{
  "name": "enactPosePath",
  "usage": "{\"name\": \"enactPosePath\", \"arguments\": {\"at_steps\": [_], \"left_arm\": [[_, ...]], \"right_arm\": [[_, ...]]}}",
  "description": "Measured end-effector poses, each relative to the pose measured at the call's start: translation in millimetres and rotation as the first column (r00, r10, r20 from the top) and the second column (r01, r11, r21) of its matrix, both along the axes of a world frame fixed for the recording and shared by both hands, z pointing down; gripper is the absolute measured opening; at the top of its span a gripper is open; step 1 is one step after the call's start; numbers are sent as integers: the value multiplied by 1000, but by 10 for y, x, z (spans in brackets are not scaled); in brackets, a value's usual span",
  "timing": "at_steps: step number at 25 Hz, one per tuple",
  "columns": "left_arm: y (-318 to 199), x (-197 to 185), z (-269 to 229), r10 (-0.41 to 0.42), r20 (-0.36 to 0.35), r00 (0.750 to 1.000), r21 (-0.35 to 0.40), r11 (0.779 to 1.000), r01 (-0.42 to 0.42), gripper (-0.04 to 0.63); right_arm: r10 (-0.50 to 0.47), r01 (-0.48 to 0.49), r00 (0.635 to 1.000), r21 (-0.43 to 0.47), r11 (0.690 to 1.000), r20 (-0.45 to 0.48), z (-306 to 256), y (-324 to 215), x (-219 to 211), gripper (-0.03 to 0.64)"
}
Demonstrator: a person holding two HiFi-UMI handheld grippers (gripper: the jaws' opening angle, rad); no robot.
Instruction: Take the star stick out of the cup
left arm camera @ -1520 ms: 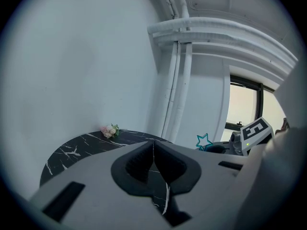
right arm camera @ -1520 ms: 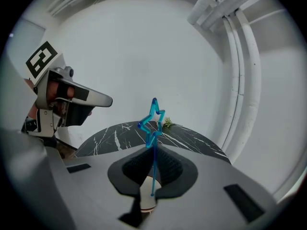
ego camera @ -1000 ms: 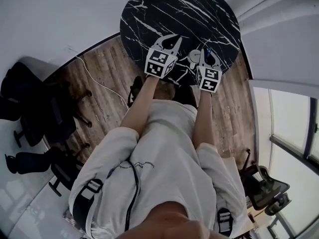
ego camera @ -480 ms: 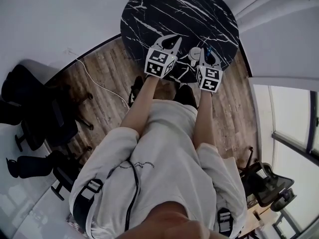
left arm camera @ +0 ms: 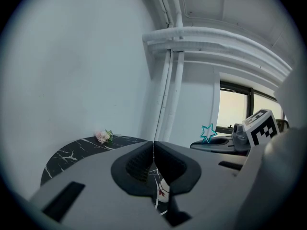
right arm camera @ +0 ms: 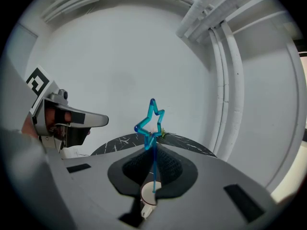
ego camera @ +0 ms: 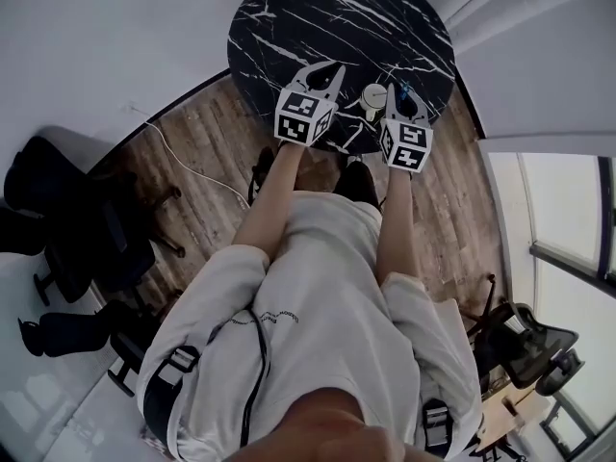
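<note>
Extraction step: right hand-held gripper [right arm camera: 153, 150] is clamped on the star stick [right arm camera: 151, 121], whose lower end appears to sit inside the cup [right arm camera: 146, 194] on the table [ego camera: 289, 12]; left hand-held gripper [left arm camera: 153, 147] has its jaws together, empty; next, lift straight up until the tip clears the rim

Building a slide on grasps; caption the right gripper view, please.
Right gripper shut on the blue star stick, its lower end over the white cup, black table behind.
</note>
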State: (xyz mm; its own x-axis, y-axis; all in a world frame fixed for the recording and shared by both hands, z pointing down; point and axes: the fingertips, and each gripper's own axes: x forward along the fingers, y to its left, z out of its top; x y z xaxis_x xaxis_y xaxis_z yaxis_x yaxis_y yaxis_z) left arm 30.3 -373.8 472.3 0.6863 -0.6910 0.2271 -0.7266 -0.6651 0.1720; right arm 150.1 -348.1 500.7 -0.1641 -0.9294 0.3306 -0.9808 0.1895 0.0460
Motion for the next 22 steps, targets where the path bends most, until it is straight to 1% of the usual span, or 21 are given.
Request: {"name": "enactPosePath", "arguments": {"at_steps": [5, 10, 16, 22], "left_arm": [[81, -4, -4, 14, 8, 1000, 8, 1000, -14, 23], [168, -112, 22, -9, 34, 999, 17, 1000, 8, 23], [269, -289, 54, -37, 55, 998, 17, 999, 37, 23], [381, -534, 51, -84, 113, 990, 58, 995, 78, 23]], "right_arm": [[20, -22, 999, 41, 999, 29, -149, 48, 5, 40], [19, -23, 998, 60, 998, 58, -212, 105, -41, 40], [-19, 11, 995, 75, 997, 101, -254, 134, -227, 40], [-64, 55, 990, 68, 996, 129, -219, 152, -444, 40]]}}
